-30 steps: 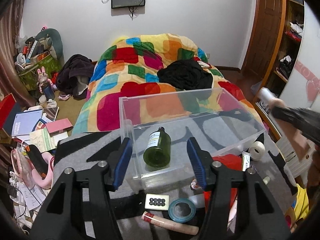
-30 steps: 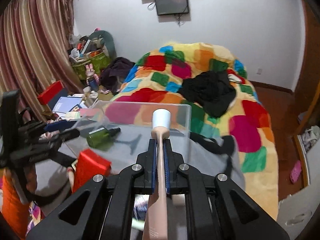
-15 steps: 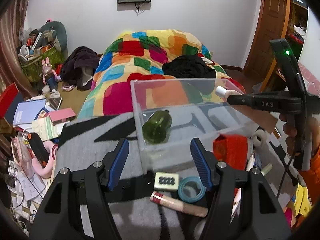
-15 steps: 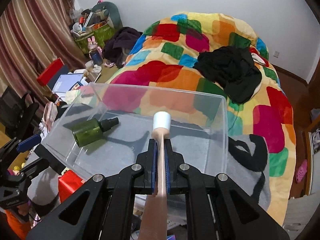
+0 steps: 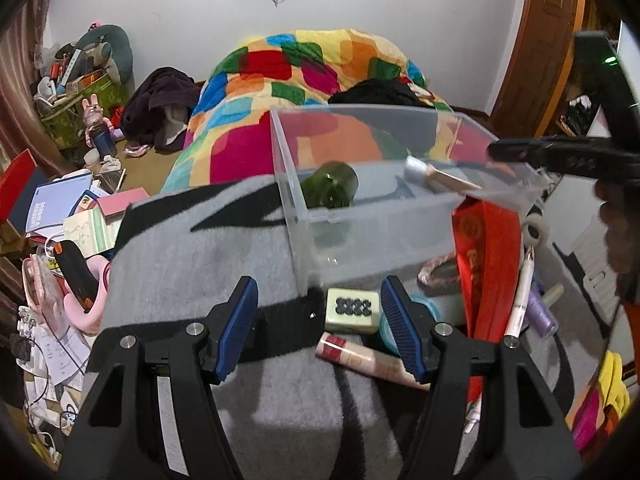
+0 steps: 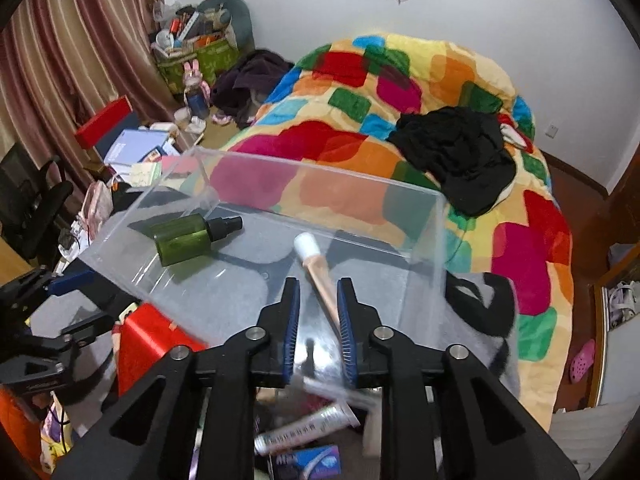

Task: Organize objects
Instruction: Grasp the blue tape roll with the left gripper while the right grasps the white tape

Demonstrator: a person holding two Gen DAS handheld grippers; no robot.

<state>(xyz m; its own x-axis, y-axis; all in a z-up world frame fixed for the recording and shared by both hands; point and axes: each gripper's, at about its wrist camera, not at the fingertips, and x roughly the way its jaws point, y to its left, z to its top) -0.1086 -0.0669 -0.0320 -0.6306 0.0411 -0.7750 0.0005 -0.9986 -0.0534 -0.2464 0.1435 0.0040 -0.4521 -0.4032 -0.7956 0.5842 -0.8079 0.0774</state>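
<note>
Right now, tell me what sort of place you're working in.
A lived-in, cluttered bedroom, most likely. A bed under a patchwork quilt fills the middle, dark clothes lie heaped on it, and striped curtains hang along one wall beside floor clutter.

A clear plastic box point(image 6: 420, 232) is seen standing open-topped on a grey-and-black blanket point(image 5: 192, 264). Inside the box, toward its left wall, a dark green spray bottle point(image 6: 184, 236) with a black nozzle is laid on its side. Nearer the box's middle, a beige tube point(image 6: 316, 268) with a white cap is seen tilted, cap pointing into the box.
</note>
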